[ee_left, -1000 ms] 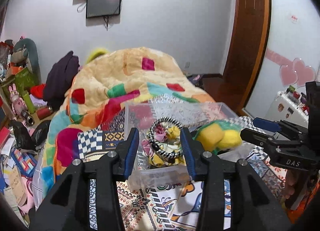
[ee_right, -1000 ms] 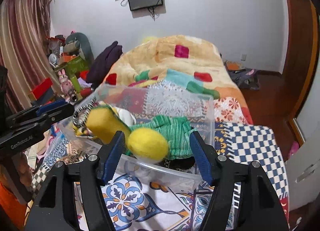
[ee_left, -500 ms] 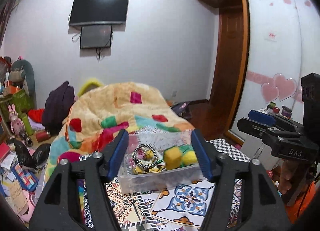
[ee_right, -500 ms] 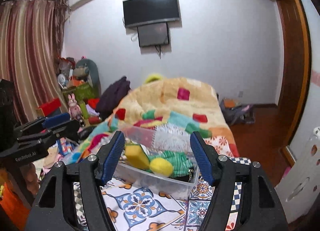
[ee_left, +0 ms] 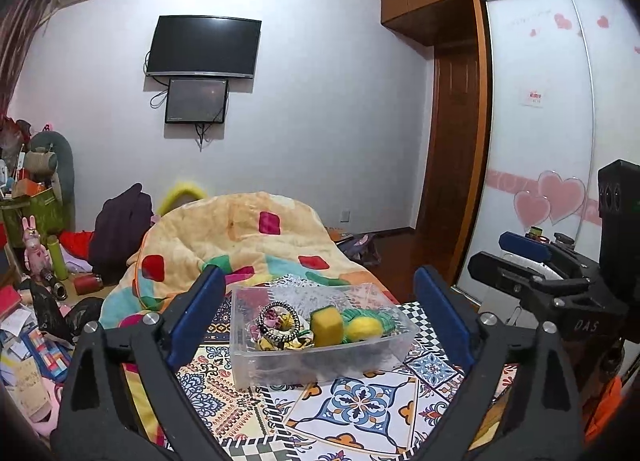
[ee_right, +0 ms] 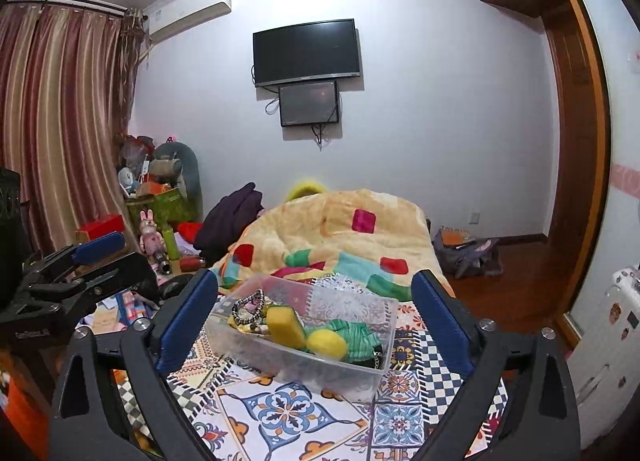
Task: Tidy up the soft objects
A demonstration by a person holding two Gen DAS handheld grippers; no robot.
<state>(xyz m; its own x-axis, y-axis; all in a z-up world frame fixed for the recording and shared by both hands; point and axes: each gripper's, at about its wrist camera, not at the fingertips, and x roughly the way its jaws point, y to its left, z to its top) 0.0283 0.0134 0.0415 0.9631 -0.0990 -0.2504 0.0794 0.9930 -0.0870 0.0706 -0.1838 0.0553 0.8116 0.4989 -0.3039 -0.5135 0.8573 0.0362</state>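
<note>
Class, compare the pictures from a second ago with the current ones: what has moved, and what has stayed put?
Both grippers, left gripper and right gripper, pulled back and up from the clear bin, fingers spread wider, holding nothing. The bin, its yellow sponge, yellow ball, green cloth and hair ties stayed put.

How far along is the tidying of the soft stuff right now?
Looks nearly finished. Done: the sponge, yellow ball, green cloth and hair ties all sit inside the clear bin on the bed. In hand: nothing; the left gripper and right gripper are both open and empty, short of the bin. Left: no loose soft items show on the patterned sheet.
</note>
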